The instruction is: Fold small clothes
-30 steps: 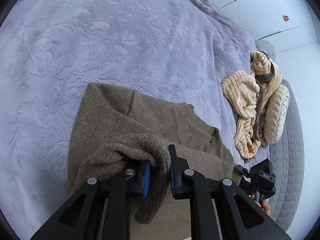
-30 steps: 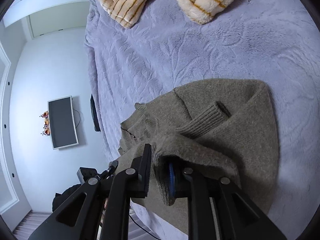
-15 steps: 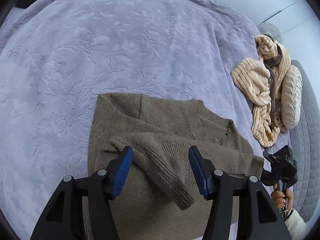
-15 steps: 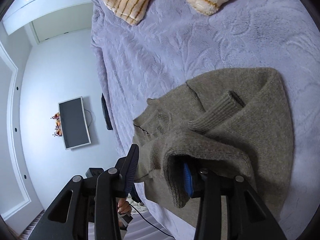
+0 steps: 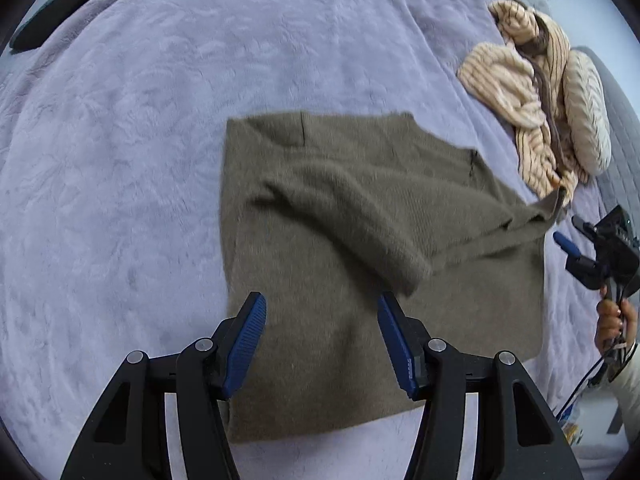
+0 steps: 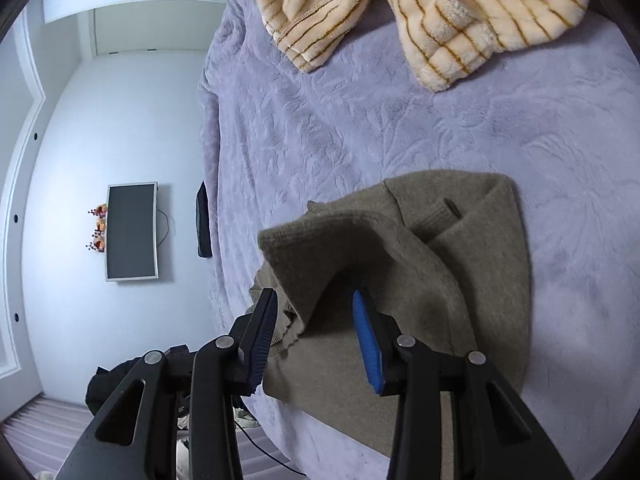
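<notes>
- Both sleeves have moved: one second ago each claw pinched a sleeve of the brown sweater (image 5: 360, 240), and now both sleeves lie across its middle.
- Left claw (image 5: 322, 336) let go about half a second back. It stands wide with nothing between its blue pads (image 5: 246, 338), and it hangs over the near part of the sweater.
- Right claw (image 6: 316, 334) has just been closing a little after it opened. It stands partly open. A flap of the sweater hangs between its pads, but they do not look pressed on it.
- Seen from the left claw, the right claw (image 5: 568, 246) sits at the right edge of the sweater, with a hand (image 5: 612, 320) under it.
- Brown sweater lies flat on the purple bed cover (image 5: 140, 140), close to the near edge of the bed.
- Done, I think: the sleeves are tucked in, so the sweater makes a neat block.
- Left to do, I think: fold the block in half, bottom up to the neck.
- Striped fluffy clothes (image 6: 420, 8) lie in a heap at the far side, well apart. They look not folded yet.
</notes>
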Demonstrator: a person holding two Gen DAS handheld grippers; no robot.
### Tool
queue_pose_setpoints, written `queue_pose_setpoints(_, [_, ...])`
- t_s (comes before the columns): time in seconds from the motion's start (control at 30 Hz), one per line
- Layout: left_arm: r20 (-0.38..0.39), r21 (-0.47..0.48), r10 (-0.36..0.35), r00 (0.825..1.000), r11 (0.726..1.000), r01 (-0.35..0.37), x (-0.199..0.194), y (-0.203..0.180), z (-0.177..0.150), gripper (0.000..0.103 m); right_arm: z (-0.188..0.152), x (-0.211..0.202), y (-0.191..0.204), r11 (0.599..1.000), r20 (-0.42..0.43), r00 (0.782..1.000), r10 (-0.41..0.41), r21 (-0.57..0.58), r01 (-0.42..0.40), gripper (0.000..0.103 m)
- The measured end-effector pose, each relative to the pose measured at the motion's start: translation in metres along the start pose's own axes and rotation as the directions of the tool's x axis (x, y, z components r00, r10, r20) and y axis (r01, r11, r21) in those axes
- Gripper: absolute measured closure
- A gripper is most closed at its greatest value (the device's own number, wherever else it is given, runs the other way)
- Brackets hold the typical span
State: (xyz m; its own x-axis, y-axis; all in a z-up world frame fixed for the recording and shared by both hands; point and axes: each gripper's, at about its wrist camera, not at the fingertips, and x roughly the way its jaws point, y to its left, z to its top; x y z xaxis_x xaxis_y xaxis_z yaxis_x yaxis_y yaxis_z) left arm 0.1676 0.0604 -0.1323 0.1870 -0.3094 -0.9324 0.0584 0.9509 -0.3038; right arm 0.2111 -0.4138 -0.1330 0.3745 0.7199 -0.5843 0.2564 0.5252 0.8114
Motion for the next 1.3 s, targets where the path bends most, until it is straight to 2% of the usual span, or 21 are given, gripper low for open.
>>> queue_pose_setpoints(0.1, [-0.033, 0.029, -0.01, 0.999, 1.0, 0.011, 0.02, -0.013, -0.006, 0.045, -0.012, 0.007, -0.009, 0.998, -0.036, 0.998, -0.057, -0.017, 0.056, 0.068])
queue_pose_setpoints(0.17, [-0.011, 0.037, -0.031, 0.999, 0.999, 0.032, 0.025, -0.024, 0.003, 0.045, -0.013, 0.021, -0.009, 0.994, -0.073, 0.992, -0.102, -0.047, 0.098, 0.068])
queue_pose_setpoints(0.23, [0.018, 0.033, -0.054, 0.998, 0.998, 0.054, 0.027, -0.032, 0.017, 0.045, -0.007, 0.036, -0.001, 0.992, -0.083, 0.991, -0.105, -0.075, 0.099, 0.068])
queue_pose_setpoints(0.3, [0.062, 0.017, -0.043, 0.997, 0.999, 0.042, 0.029, -0.038, 0.036, 0.045, 0.006, 0.049, 0.009, 0.991, -0.074, 0.992, -0.099, -0.098, 0.092, 0.068])
queue_pose_setpoints(0.4, [0.124, -0.074, -0.049, 0.991, 0.996, 0.059, 0.031, -0.033, 0.065, 0.045, 0.026, 0.063, 0.016, 0.991, -0.05, 0.994, -0.098, -0.093, 0.093, 0.068])
queue_pose_setpoints(0.57, [0.205, -0.196, -0.029, 0.978, 0.978, 0.07, 0.027, -0.015, 0.094, 0.045, 0.054, 0.069, 0.017, 0.985, 0.007, 0.987, -0.162, -0.064, 0.162, 0.068])
queue_pose_setpoints(0.73, [0.305, -0.191, 0.004, 0.952, 0.98, 0.057, -0.01, -0.004, 0.107, 0.045, 0.057, 0.05, 0.02, 0.984, 0.044, 0.985, -0.168, -0.057, 0.171, 0.067])
queue_pose_setpoints(0.9, [0.255, -0.12, 0.063, 0.965, 0.992, -0.033, -0.015, -0.003, 0.089, 0.045, 0.033, 0.03, 0.023, 0.977, 0.03, 0.981, -0.192, -0.082, 0.194, 0.067])
queue_pose_setpoints(1.07, [0.161, -0.101, 0.128, 0.979, 0.989, -0.113, 0.014, -0.002, 0.06, 0.045, -0.006, 0.019, 0.027, 0.968, 0.003, 0.975, -0.221, -0.12, 0.219, 0.067])
queue_pose_setpoints(1.13, [0.122, -0.116, 0.173, 0.977, 0.98, -0.159, 0.025, 0.002, 0.048, 0.045, -0.028, 0.014, 0.025, 0.948, -0.007, 0.959, -0.285, -0.149, 0.281, 0.067])
queue_pose_setpoints(1.2, [0.111, -0.135, 0.16, 0.981, 0.98, -0.145, 0.022, 0.008, 0.032, 0.045, -0.045, 0.008, 0.022, 0.925, -0.005, 0.939, -0.345, -0.174, 0.339, 0.067])
queue_pose_setpoints(1.27, [0.107, -0.129, 0.151, 0.983, 0.982, -0.137, 0.014, 0.011, 0.018, 0.045, -0.061, -0.003, 0.014, 0.909, -0.005, 0.924, -0.382, -0.183, 0.375, 0.053])
queue_pose_setpoints(1.3, [0.097, -0.12, 0.145, 0.985, 0.984, -0.133, 0.01, 0.014, 0.009, 0.045, -0.067, -0.009, 0.01, 0.904, -0.004, 0.919, -0.395, -0.182, 0.388, 0.051])
